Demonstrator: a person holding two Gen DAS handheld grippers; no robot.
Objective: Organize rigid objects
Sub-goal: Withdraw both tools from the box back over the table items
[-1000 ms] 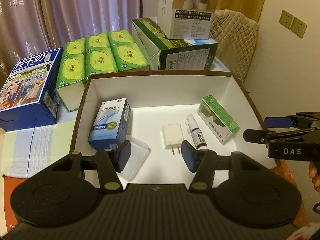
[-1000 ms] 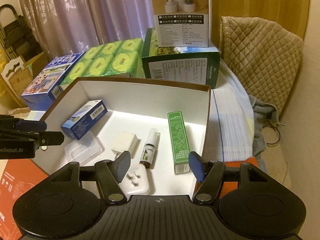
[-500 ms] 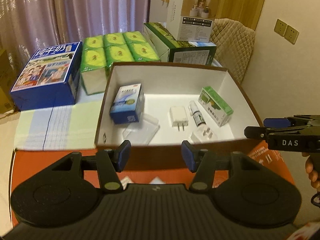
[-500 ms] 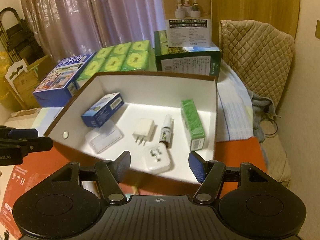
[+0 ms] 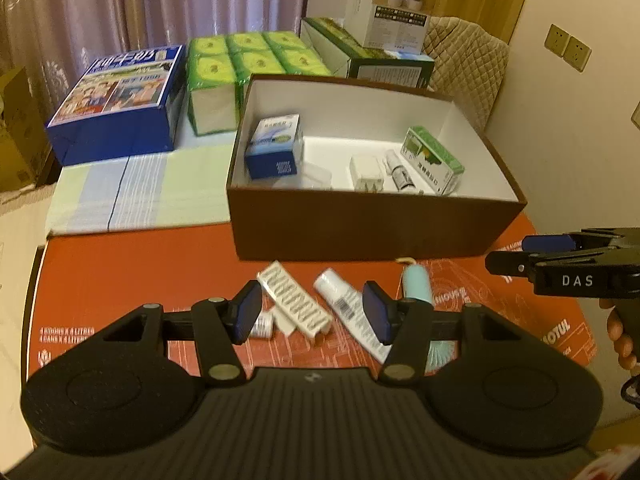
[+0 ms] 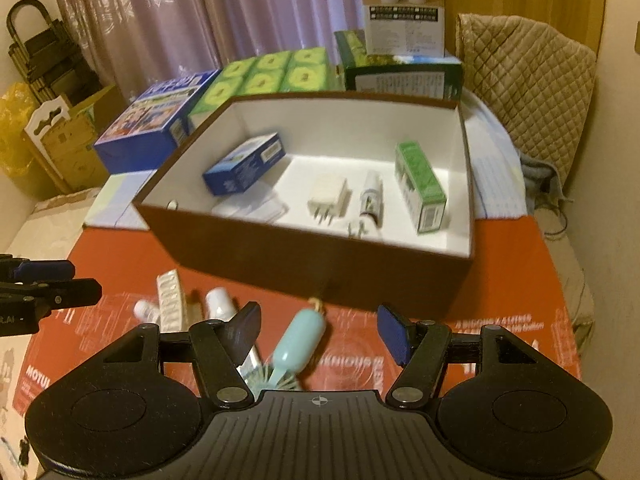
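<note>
Both tools empty, jaws apart: left tool (image 5: 312, 312) over the white printed carton (image 5: 294, 306), right tool (image 6: 318, 334) over the pale-blue plastic brush (image 6: 298, 340). Straddle each squarely, then lift into the brown cardboard box (image 6: 320, 268).

Mauve curtains (image 5: 160, 4), quilted chair (image 6: 532, 80)

Right hand-held gripper (image 6: 318, 334) over red table (image 6: 500, 280), jaws apart and empty.
Brown, white-lined cardboard box (image 6: 360, 268) holds: blue carton (image 6: 244, 164), green carton (image 6: 420, 188), white plug adapter (image 6: 326, 200), small spray bottle (image 6: 370, 198). In front of the box: pale teal hairbrush (image 6: 298, 340), white tube (image 6: 220, 304), patterned white strip box (image 6: 170, 300).
</note>
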